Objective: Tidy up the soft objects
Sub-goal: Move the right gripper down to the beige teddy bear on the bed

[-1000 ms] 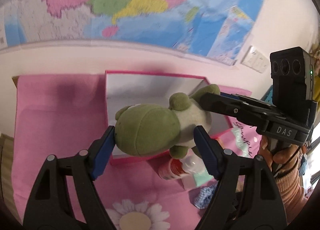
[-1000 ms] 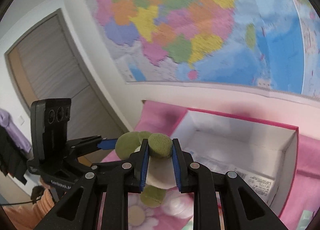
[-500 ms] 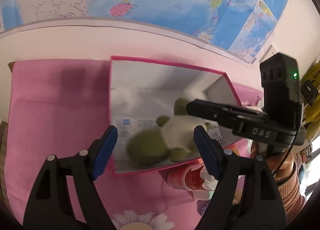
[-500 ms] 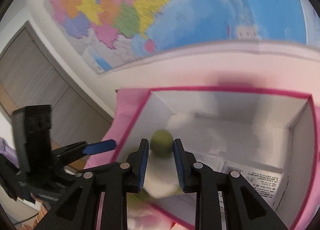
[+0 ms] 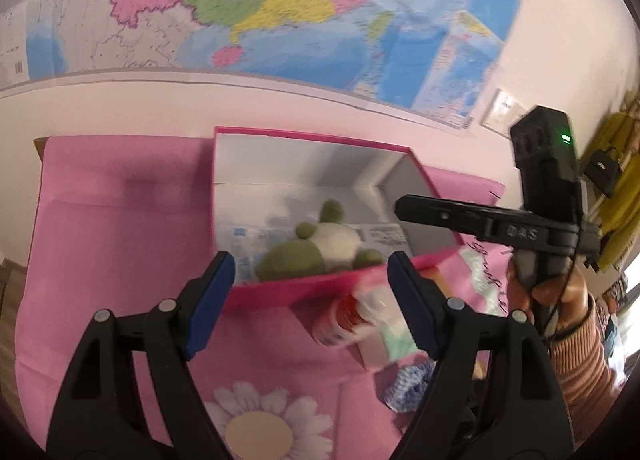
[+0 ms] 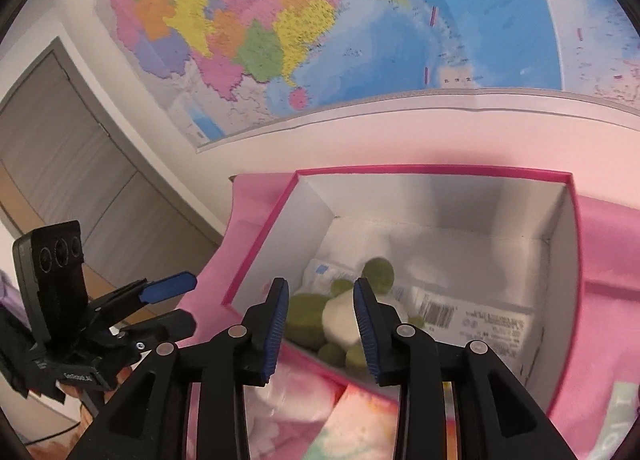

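Now the green plush toy (image 5: 308,250) lies on the floor of the pink box (image 5: 280,294), close behind its near wall, with its dark green head toward the left of the left wrist view and its white belly and small green limbs to the right. In the right wrist view the same toy (image 6: 320,316) shows between and beyond the blue pads, down inside the box (image 6: 572,300) (white inside, pink on the rim), resting on a printed white packet (image 6: 480,320) with a barcode.

The right gripper (image 6: 322,328) hangs over the near edge of the box with its jaws opening; the pads stand clear of the plush on both sides, so nothing is grasped. The left gripper (image 5: 308,304) is held wide apart just in front of the box's near wall, its jaws released and empty.

The box sits on a pink cloth (image 5: 120,260) with a daisy print that covers the worktop. Just outside the near wall lie a red and white bottle (image 5: 346,318) and, beside it, a pale green and white item too blurred to name. A person's hand (image 5: 560,300) in a striped sleeve holds the right gripper at the right edge. A large coloured map (image 6: 320,20) hangs on the wall behind.
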`<state>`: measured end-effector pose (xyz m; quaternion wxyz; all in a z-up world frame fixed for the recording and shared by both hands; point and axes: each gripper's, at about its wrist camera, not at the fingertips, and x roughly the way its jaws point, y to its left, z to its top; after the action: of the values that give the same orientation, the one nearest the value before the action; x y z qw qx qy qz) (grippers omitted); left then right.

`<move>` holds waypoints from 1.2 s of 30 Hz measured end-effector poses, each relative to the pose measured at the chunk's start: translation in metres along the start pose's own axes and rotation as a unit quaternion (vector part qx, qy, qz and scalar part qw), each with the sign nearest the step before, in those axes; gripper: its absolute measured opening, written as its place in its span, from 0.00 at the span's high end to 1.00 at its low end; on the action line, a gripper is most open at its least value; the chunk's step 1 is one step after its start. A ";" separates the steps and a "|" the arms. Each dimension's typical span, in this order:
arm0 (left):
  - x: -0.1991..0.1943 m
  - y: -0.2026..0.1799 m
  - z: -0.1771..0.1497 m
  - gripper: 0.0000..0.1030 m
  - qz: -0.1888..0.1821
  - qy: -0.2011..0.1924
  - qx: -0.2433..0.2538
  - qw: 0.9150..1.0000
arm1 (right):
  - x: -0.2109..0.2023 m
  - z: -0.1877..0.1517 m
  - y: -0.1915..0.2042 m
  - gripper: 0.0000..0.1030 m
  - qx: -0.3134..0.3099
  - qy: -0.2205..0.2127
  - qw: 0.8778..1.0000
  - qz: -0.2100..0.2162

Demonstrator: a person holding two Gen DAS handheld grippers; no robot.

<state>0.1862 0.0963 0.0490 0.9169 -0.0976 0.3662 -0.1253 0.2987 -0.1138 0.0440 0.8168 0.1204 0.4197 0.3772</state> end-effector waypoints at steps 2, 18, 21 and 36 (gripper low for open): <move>-0.006 -0.009 -0.006 0.23 -0.010 -0.003 0.010 1.000 | -0.006 -0.006 -0.001 0.66 0.002 0.004 1.000 0.002; -0.017 -0.096 -0.093 0.23 -0.116 0.065 0.116 0.984 | -0.121 -0.107 0.021 0.56 -0.045 -0.003 0.999 0.023; -0.010 -0.110 -0.107 0.23 -0.125 0.084 0.133 0.980 | -0.131 -0.133 0.009 0.54 -0.035 0.007 0.999 -0.012; 0.041 -0.151 -0.125 0.23 -0.123 0.139 0.167 0.968 | -0.140 -0.232 -0.021 0.42 -0.039 0.074 0.991 -0.101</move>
<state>0.1039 -0.0704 -0.0256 0.8378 0.0308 0.4492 -0.3089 0.0789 -0.2566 -0.0273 0.8216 0.0171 0.4740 0.3163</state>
